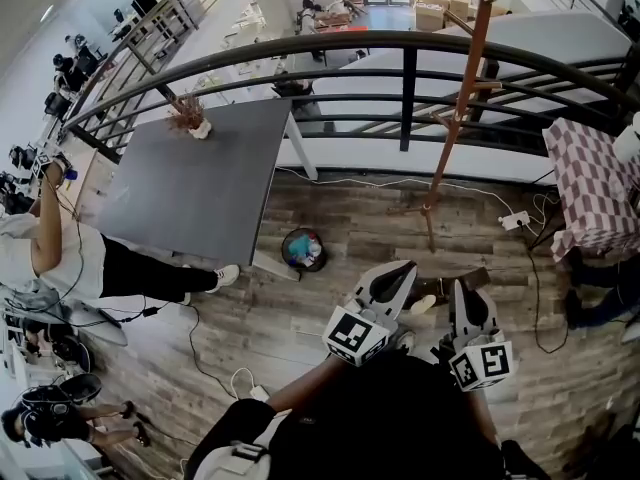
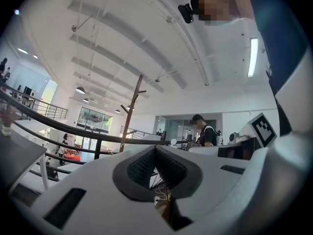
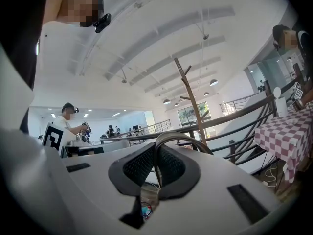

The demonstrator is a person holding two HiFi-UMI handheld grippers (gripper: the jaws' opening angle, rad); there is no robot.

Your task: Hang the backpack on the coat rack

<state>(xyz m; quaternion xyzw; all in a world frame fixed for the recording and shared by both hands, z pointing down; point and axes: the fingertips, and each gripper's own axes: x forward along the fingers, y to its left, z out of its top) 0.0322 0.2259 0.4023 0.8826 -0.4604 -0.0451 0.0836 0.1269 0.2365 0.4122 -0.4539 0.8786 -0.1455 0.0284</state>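
1. the right gripper [image 3: 156, 153] is clamping its jaws on a grey-brown strap loop [image 3: 188, 140] that is arching out past the pads. i am judging this to be the backpack's carry handle.
2. the left gripper [image 2: 155, 155] is showing its jaws pressed together. its own view is showing no strap or cloth between them, only floor and a cable through the slit below.
3. in the head view both grippers, left [image 1: 392, 276] and right [image 1: 470, 303], are sitting close to the body, over a dark bulk [image 1: 400, 418] that i am reading as the backpack. its outline is not clear.
4. the coat rack [image 1: 470, 68] is standing ahead by the railing [image 1: 400, 40], well apart from the grippers, with bare floor lying between. its pegs are showing nothing on them in either gripper view.
5. progress, as a judgement: the pickup is looking done on 1 side and the hanging is not yet done. what is remaining is the carry to the rack, the lift of the loop to peg height, hooking it over 1 peg, and letting go.
6. the grey tabletop [image 1: 200, 178] at left is playing no part here.
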